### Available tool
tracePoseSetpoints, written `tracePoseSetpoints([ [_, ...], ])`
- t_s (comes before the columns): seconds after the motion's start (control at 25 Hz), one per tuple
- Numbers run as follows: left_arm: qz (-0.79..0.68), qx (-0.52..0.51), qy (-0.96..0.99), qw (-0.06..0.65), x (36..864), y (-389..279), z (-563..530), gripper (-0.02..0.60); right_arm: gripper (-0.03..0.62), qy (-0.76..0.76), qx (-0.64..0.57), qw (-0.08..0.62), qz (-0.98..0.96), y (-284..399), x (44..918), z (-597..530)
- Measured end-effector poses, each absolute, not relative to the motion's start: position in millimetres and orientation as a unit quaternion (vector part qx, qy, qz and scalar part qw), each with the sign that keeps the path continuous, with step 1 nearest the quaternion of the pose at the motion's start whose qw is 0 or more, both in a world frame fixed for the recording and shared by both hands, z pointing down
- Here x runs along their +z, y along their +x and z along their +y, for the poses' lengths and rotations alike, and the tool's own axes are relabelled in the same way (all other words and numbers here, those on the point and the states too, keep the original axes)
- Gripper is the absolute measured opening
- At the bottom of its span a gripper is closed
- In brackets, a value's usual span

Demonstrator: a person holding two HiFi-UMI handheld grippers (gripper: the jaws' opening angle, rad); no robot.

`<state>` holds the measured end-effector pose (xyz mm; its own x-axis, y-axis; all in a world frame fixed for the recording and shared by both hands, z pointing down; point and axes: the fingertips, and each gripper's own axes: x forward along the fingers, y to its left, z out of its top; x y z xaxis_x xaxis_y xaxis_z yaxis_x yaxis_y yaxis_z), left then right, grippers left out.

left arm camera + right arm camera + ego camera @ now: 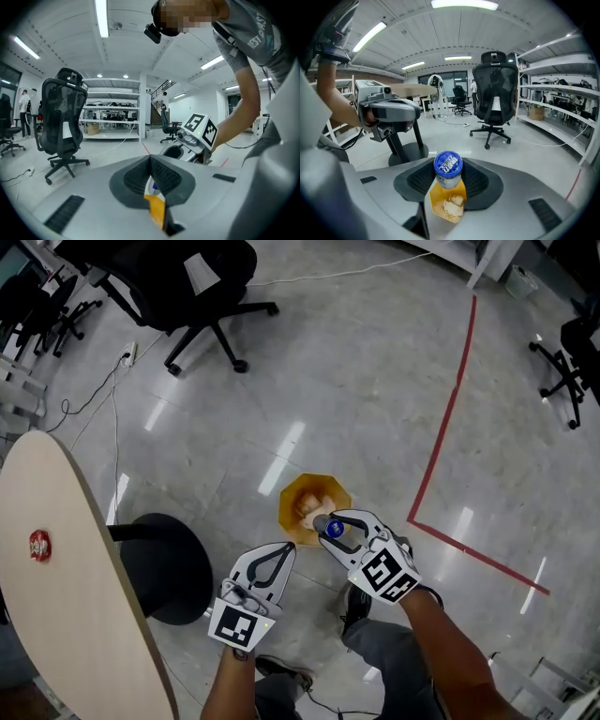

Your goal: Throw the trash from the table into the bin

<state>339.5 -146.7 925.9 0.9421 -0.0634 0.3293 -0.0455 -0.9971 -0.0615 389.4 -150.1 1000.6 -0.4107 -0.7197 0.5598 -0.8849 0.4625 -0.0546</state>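
Two grippers hang over the orange bin [302, 491] on the floor. The right gripper [330, 527] grasps a blue-capped bottle [448, 168] directly above the bin's mouth, evidently placed for a clean drop. The left gripper [284, 549] is clenched, apparently on nothing. One red item [39, 545], possibly trash, lies on the table [66, 606].

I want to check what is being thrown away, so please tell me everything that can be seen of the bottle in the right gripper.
The bottle is small, with a pale, translucent body that looks like plastic and a round blue cap with white print too small to read. The cap is turned toward the right gripper view's camera. The jaws of the right gripper are closed on its sides, and nothing else touches it. It hangs in the air over the near edge of the open orange bin.
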Motion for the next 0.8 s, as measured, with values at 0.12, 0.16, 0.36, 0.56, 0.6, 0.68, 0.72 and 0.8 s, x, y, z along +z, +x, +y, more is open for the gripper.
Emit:
tracePoseSetpoints([
  [0.12, 0.038, -0.159, -0.987, 0.009, 950, 334, -149, 0.04, 0.178, 0.481, 0.186, 0.254, -0.818, 382, 1045, -153],
  [0.16, 0.048, -0.148, -0.988, -0.007, 954, 333, -149, 0.04, 0.178, 0.478, 0.191, 0.26, -0.817, 380, 1060, -154],
  [0.36, 0.063, -0.135, -0.988, -0.034, 958, 331, -144, 0.04, 0.179, 0.467, 0.214, 0.269, -0.815, 374, 1101, -157],
  [0.56, 0.089, -0.104, -0.989, -0.061, 913, 327, -146, 0.04, 0.179, 0.474, 0.219, 0.269, -0.809, 372, 1073, -159],
  [0.6, 0.09, -0.101, -0.989, -0.06, 902, 327, -146, 0.04, 0.179, 0.475, 0.22, 0.267, -0.809, 371, 1061, -158],
  [0.68, 0.09, -0.093, -0.99, -0.058, 874, 326, -144, 0.04, 0.179, 0.483, 0.216, 0.259, -0.808, 371, 1031, -156],
  [0.72, 0.089, -0.088, -0.991, -0.055, 858, 327, -143, 0.041, 0.179, 0.489, 0.211, 0.254, -0.807, 373, 1011, -155],
  [0.8, 0.087, -0.074, -0.992, -0.053, 819, 327, -141, 0.04, 0.179, 0.507, 0.197, 0.237, -0.805, 377, 964, -152],
])
